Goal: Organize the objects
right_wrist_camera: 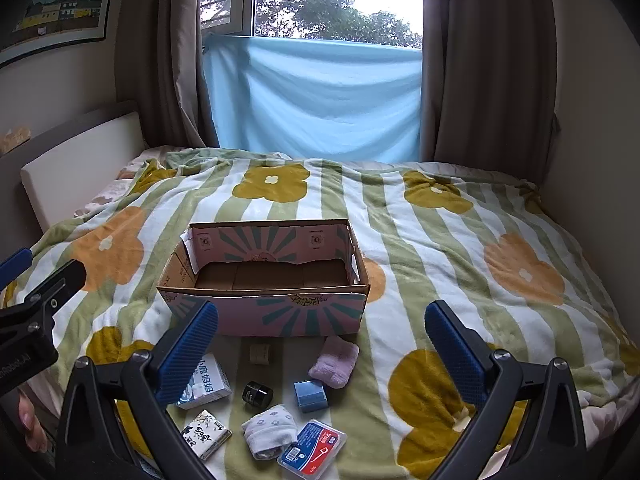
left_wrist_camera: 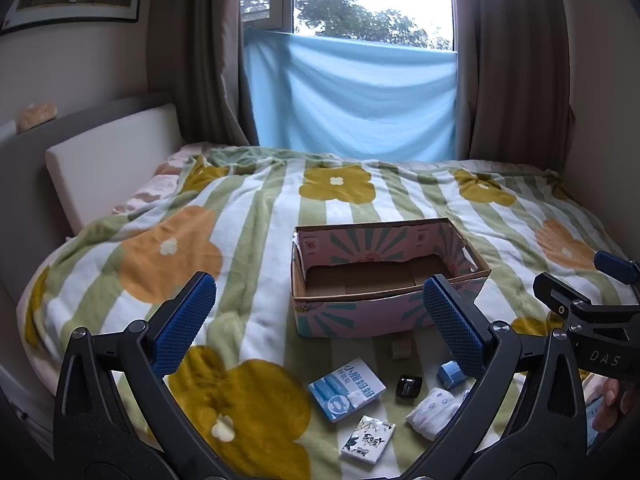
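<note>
An open cardboard box (left_wrist_camera: 390, 304) (right_wrist_camera: 264, 314) with nothing in it sits on the flowered blanket. In front of it lie small items: a blue-white carton (left_wrist_camera: 346, 389) (right_wrist_camera: 208, 388), a tissue pack (left_wrist_camera: 368, 442) (right_wrist_camera: 206, 433), a black jar (left_wrist_camera: 409, 387) (right_wrist_camera: 257, 395), a small blue box (left_wrist_camera: 450, 374) (right_wrist_camera: 311, 395), rolled white socks (left_wrist_camera: 432, 412) (right_wrist_camera: 270, 430), a tan roll (left_wrist_camera: 401, 348) (right_wrist_camera: 260, 354), a purple cloth (right_wrist_camera: 335, 362) and a red floss case (right_wrist_camera: 312, 446). My left gripper (left_wrist_camera: 318, 326) and right gripper (right_wrist_camera: 320, 354) are open and empty, above the items.
The bed fills the view, with the blanket (right_wrist_camera: 460, 240) spread over it. A white headboard cushion (left_wrist_camera: 108, 168) stands at the left. Curtains and a blue cloth (left_wrist_camera: 352, 96) cover the window behind. The right gripper's body (left_wrist_camera: 588, 320) shows at the left view's right edge.
</note>
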A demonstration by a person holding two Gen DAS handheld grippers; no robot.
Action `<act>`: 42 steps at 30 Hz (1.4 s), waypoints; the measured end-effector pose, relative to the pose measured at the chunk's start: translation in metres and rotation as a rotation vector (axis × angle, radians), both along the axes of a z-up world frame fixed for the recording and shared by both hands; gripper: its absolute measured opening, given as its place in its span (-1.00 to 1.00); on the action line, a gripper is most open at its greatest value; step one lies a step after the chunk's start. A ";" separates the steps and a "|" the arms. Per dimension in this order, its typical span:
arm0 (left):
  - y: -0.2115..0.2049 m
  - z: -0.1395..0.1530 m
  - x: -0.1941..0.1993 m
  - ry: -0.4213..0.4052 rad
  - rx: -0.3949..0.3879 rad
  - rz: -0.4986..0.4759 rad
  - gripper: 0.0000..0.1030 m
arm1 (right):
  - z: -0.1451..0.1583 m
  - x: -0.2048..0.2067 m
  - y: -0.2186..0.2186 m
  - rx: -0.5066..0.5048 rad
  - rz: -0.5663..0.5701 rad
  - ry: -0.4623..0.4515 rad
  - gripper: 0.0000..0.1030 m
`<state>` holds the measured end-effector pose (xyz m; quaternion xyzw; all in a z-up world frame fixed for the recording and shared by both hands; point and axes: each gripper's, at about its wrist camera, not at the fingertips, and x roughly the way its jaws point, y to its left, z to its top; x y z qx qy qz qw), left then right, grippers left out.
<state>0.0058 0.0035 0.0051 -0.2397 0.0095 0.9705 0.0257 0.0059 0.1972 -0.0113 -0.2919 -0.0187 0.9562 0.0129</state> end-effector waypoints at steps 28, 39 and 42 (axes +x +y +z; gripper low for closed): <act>-0.003 0.004 -0.002 -0.027 0.018 0.005 0.99 | 0.001 0.001 -0.004 -0.004 0.016 -0.009 0.99; -0.001 0.007 0.002 -0.024 0.012 0.004 0.99 | 0.000 0.001 -0.003 -0.005 0.019 -0.012 0.99; 0.000 0.007 0.002 -0.025 0.011 0.003 0.99 | 0.000 0.001 -0.003 -0.002 0.018 -0.010 0.99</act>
